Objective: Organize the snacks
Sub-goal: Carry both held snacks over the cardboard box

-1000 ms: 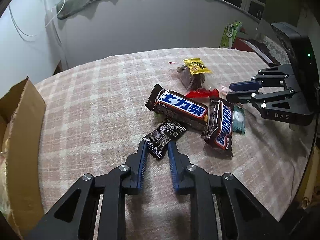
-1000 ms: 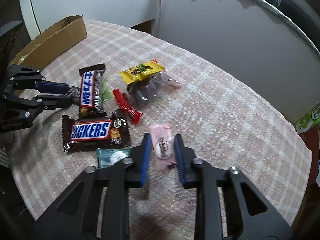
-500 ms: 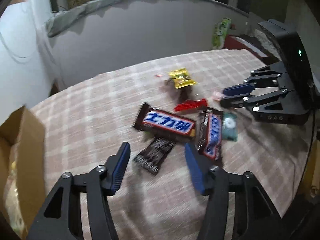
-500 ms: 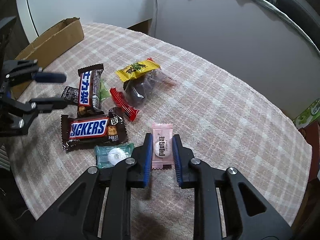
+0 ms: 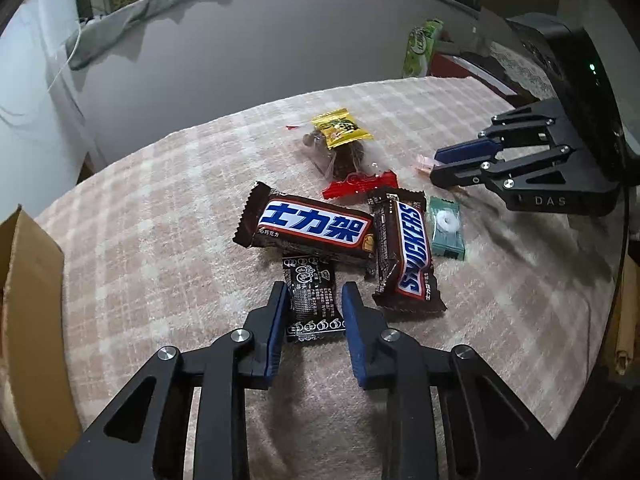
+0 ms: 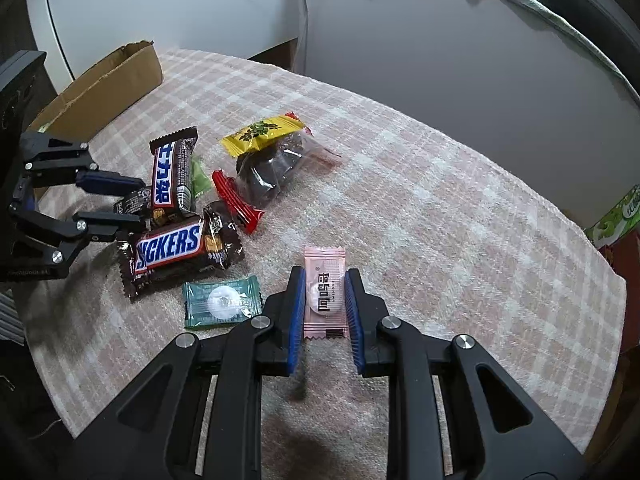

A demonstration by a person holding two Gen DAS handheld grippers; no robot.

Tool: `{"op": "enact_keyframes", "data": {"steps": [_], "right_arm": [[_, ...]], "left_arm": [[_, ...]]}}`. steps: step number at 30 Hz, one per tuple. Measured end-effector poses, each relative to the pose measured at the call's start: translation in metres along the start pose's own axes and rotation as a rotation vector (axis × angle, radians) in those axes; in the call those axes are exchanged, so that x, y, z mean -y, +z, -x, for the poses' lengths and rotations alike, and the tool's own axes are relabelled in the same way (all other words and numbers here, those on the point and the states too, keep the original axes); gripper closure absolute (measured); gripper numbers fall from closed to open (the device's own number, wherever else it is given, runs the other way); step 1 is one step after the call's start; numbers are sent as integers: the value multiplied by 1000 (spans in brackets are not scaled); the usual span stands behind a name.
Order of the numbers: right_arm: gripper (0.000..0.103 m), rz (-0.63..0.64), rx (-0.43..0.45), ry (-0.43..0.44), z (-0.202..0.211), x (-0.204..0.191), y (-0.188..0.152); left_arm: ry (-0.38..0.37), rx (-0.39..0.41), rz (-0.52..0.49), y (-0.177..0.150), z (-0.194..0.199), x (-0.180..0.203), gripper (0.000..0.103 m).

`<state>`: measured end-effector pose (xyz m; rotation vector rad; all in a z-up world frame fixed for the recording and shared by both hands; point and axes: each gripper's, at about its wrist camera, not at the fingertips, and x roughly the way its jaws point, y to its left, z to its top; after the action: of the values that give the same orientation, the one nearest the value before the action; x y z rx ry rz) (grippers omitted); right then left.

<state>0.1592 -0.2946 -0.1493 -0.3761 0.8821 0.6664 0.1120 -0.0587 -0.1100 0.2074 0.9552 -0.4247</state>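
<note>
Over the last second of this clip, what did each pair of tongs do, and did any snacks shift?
The left tongs opened wide, then came in around the small black packet and are closing on it. The right tongs stayed shut on the pink sachet, which straightened between them. The two Snickers bars, the mint and the cardboard box stayed put.

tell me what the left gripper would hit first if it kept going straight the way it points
The left gripper is closing on the small black packet; beyond that, probably the Chinese-label Snickers bar, which overlaps the packet's far end. Depth is uncertain.
</note>
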Motion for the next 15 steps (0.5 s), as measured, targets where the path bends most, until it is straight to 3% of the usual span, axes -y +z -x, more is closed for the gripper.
{"op": "enact_keyframes", "data": {"steps": [6,11,15], "right_arm": [[83,-23,2,-3,0,0,-2],[83,-68,17,-1,3,4,-6],[83,-107,44,2,11,5,-8]], "left_arm": [[20,17,65,-10,6,-3,78],[21,68,206,-23,18,-17,78],[44,111,239,-31,31,-20,78]]}}
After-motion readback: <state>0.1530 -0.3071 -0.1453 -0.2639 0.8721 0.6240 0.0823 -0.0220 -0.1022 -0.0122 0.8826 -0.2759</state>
